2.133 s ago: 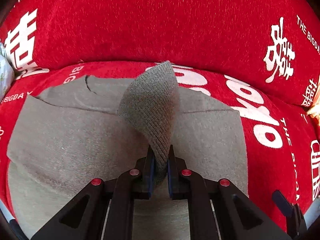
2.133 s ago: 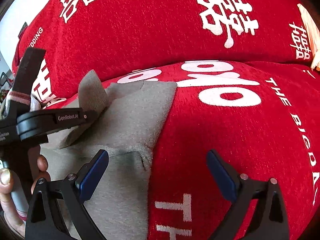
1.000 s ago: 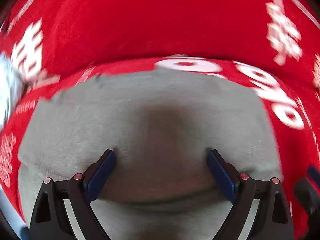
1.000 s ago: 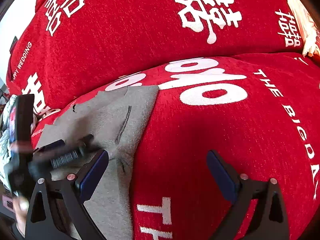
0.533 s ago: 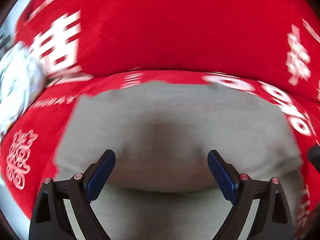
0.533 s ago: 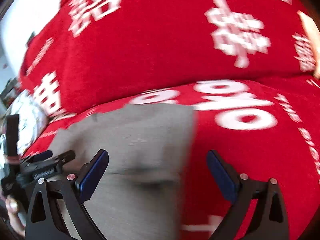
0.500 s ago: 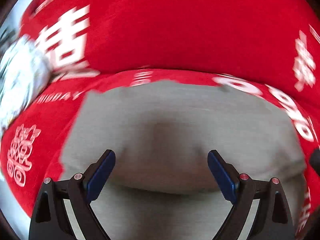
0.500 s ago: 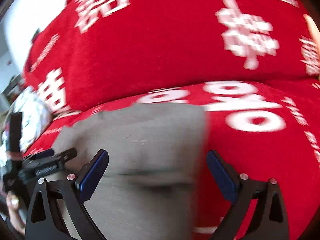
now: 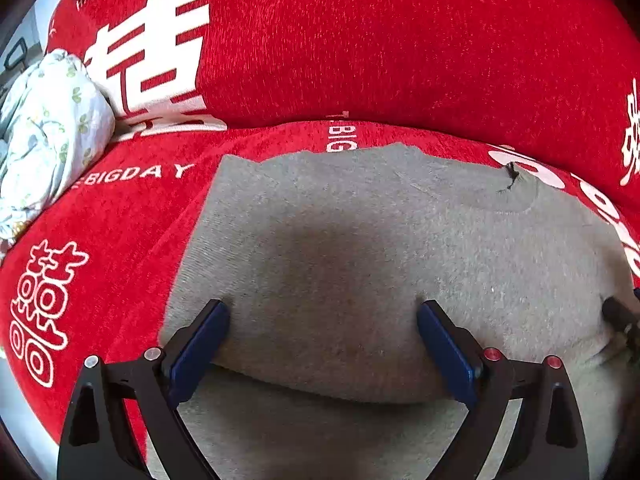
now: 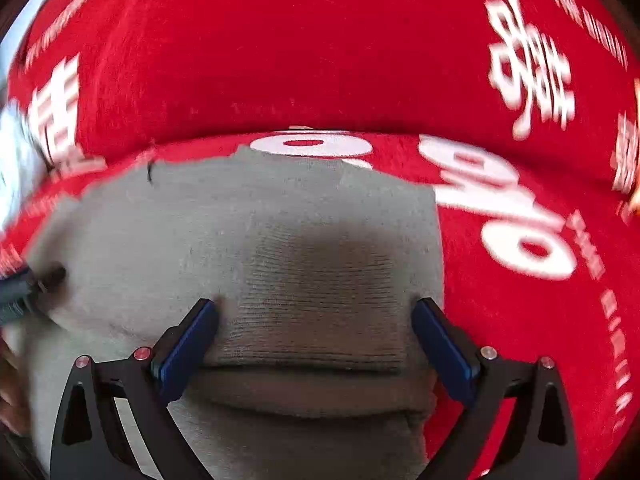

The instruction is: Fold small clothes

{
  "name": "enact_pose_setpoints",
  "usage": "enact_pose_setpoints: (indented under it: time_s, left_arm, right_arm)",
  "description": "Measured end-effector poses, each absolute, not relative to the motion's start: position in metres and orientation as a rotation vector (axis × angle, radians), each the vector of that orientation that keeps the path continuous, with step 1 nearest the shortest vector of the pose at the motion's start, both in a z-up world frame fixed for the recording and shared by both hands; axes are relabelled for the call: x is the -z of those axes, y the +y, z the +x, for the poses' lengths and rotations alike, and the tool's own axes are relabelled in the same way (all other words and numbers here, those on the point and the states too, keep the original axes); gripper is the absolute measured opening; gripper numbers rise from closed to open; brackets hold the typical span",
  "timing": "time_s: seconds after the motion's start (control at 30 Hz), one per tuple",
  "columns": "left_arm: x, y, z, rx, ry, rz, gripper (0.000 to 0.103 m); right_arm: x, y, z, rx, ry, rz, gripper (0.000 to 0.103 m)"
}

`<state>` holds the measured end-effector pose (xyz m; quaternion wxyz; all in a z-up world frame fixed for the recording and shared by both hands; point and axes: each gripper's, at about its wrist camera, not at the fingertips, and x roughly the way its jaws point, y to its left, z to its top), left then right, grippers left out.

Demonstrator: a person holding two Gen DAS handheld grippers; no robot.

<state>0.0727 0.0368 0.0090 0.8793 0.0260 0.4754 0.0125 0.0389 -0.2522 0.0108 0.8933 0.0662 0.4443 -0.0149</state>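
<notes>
Left tool (image 9: 320, 332) — black frame, blue pads — stands spread wide with nothing between its fingers; both fingertips (image 9: 214, 316) rest against the grey knitted garment (image 9: 360, 240), which fills the gap between them and runs on beyond. Right tool (image 10: 316, 328) is spread just as wide and likewise grips nothing; its fingertips (image 10: 206, 314) press on the same garment (image 10: 240, 220), where a ribbed band of the knit lies between the pads and a fold crease runs across just below them.

Garment lies flat on the red plush sofa cover with white lettering (image 9: 120, 208), its far edge close to the foot of the upright back cushion. In the left wrist view its left edge falls just outside the left finger, and a small dark mark sits near the far right corner of the cloth. In the right wrist view its right edge passes just beside the right finger, red cover (image 10: 520, 320) showing beyond.

Each tool shows at the edge of the other's view, touching the garment — the left one at the left margin of the right wrist view, blurred.

A white floral-print bundle of fabric (image 9: 44, 132) lies at the far left on the sofa, well apart from the garment.
</notes>
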Motion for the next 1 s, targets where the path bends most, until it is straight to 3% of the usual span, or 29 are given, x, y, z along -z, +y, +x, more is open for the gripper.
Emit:
enact_pose_setpoints:
  time_s: [0.2,0.4,0.63,1.0]
  left_arm:
    - [-0.017,0.028,0.052,0.03,0.94,0.075,0.096]
    - [-0.012,0.029,0.033,0.089,0.967,0.058,0.096]
    - [-0.006,0.035,-0.001,0.126,0.955,0.085,0.097]
    - [-0.007,0.052,-0.065,0.162,0.92,0.081,0.102]
  right_arm:
    - [-0.032,-0.21,0.004,-0.063,0.799,0.024,0.099]
    - [-0.008,-0.154,-0.008,-0.061,0.904,-0.16,0.102]
    - [-0.007,-0.166,-0.025,-0.033,0.938,-0.022,0.102]
    - [0.0,-0.165,-0.098,0.05,0.843,-0.02,0.102]
